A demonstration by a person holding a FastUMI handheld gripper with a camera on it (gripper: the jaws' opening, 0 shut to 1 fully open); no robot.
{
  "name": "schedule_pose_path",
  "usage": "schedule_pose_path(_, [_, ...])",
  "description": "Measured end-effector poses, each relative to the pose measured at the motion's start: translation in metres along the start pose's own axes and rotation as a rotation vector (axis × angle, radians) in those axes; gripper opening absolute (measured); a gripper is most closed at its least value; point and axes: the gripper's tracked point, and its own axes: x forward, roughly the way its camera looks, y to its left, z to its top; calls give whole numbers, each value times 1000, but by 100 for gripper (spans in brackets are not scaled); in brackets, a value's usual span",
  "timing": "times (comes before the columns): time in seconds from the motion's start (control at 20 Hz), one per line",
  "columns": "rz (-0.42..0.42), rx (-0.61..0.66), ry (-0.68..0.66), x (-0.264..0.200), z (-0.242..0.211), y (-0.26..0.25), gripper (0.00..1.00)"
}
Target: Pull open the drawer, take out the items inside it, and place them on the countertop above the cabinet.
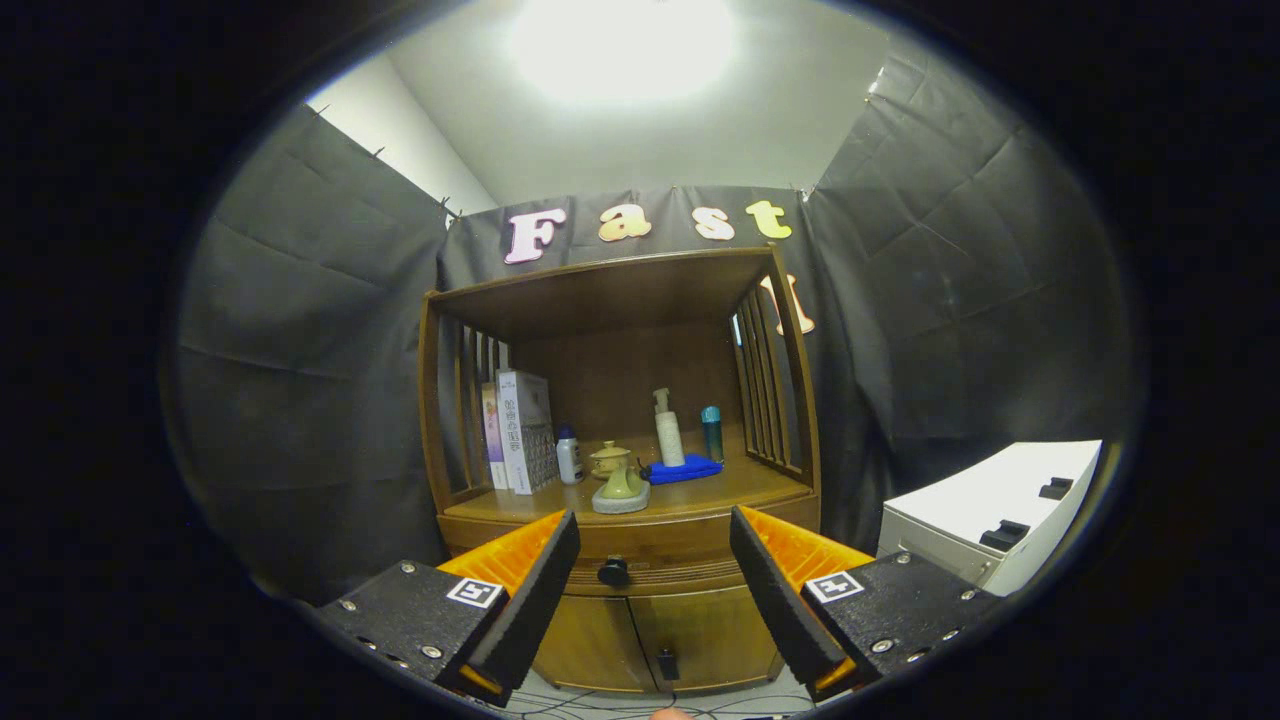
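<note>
Facing the cabinet [620, 480] squarely, the gripper [655, 590] hangs a little way off from it with its fingers spread wide and nothing between them. The drawer [640, 560] runs as a wide band across the cabinet front, just under the countertop [700, 500], and it is shut. Its long axis lies crosswise to the fingers. Its knob [613, 572] sits ahead of the gripper, in the gap between the fingers but nearer the left one than the right, so my guess is the approach wants a small shift to the left before going straight in and then drawing straight back.

What the drawer holds cannot be told while it is closed. Below it are two doors [650, 630], also shut.

The countertop, inside the open shelf bay, is already fairly busy (which leaves less room for what comes out). Books [520, 430] stand at the left against the slats, with a small bottle [569, 455] beside them. Near the middle are a lidded pot [610, 460] and, in front of it at the edge, an iron-shaped thing [621, 492] on a pad. To the right a blue cloth [685, 470] lies under a pump bottle [668, 430], and a teal bottle [711, 432] stands just beyond. The barest stretch looks to be at the front right.

A white box [1000, 510] stands off to the right of the cabinet.
</note>
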Motion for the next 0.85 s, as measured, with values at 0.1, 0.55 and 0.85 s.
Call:
schedule_pose_path(0.1, [10,-5,4,-1,0,0,94])
schedule_pose_path(0.55, [4,-29,-7,0,2,-1,94])
schedule_pose_path(0.85, [32,-7,6,-3,0,4,94])
